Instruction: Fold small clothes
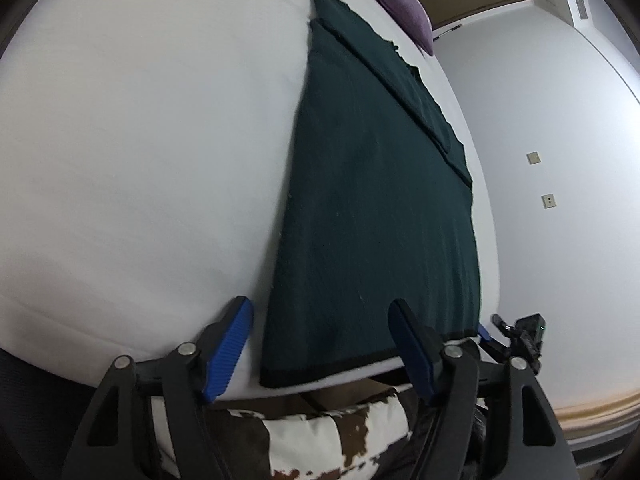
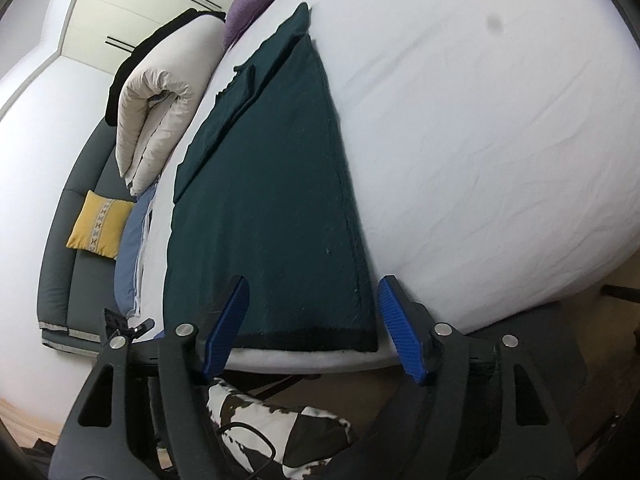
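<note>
A dark green knitted garment [image 1: 372, 208] lies flat on the white bed [image 1: 140, 160], folded lengthwise with a sleeve laid over it; its black hem is at the near bed edge. It also shows in the right wrist view [image 2: 272, 200]. My left gripper [image 1: 324, 328] is open, its blue fingers straddling the hem's near left corner just above the bed edge. My right gripper [image 2: 314, 304] is open, its fingers straddling the hem's right corner. Neither holds anything.
A purple cushion [image 1: 404, 12] lies at the far end of the bed. A folded cream duvet [image 2: 160, 96], a blue pillow [image 2: 130, 256] and a yellow cushion [image 2: 98, 230] lie on a grey sofa beside the bed. A brown-and-white patterned cloth [image 1: 320, 436] is below the bed edge.
</note>
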Demonstrator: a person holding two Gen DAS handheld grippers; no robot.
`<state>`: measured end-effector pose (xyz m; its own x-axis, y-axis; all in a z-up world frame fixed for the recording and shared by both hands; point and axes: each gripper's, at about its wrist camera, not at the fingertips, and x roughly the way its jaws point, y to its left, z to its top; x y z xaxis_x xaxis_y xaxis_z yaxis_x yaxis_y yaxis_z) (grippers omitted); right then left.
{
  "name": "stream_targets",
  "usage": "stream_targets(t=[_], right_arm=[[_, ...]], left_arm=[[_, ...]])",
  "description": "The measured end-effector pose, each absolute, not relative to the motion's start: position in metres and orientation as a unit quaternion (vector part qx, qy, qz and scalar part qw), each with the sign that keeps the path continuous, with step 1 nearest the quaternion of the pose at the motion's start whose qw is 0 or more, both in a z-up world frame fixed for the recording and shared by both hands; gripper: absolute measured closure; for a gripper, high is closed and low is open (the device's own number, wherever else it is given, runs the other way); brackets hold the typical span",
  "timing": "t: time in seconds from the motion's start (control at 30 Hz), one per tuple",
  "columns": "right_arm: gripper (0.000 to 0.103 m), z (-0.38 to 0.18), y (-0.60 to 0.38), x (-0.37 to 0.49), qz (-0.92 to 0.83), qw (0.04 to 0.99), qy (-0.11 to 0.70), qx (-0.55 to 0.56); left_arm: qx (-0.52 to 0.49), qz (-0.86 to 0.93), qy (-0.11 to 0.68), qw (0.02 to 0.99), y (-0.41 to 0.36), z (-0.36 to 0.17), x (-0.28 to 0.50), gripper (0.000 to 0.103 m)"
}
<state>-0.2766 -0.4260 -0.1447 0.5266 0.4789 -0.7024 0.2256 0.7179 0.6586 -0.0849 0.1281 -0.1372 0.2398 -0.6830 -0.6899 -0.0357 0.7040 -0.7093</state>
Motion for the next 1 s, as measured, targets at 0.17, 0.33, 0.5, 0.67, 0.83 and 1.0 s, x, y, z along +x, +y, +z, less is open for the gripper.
stream_targets(t=[0.17,0.33,0.5,0.67,0.83,1.0], right_arm=[[0.050,-0.147,-0.429,-0.278,0.078,0.781,0.488,0.382],[0.059,-0.146,-0.426,-0.272,0.070,0.774,0.503,0.378],[0.068,-0.147,-0.426,-0.271,0.069,0.770,0.508,0.379],[0.083,-0.148,-0.422,-0.274,0.072,0.767,0.519,0.370],[0.097,-0.139,-0.424,-0.280,0.065,0.779,0.505,0.365],[0.098,-0.100,-0.415,-0.277,0.089,0.801,0.467,0.363]], left_arm=[[-0.323,-0.230,0.575,0.715,0.131,-0.139,-0.093,0.044],[-0.306,-0.231,0.580,0.719,0.126,-0.138,-0.097,0.057],[-0.308,-0.225,0.586,0.715,0.126,-0.146,-0.100,0.096],[-0.316,-0.222,0.574,0.722,0.128,-0.142,-0.106,0.097],[-0.339,-0.227,0.550,0.729,0.130,-0.125,-0.109,0.097],[-0.391,-0.250,0.502,0.729,0.139,-0.091,-0.105,0.097]])
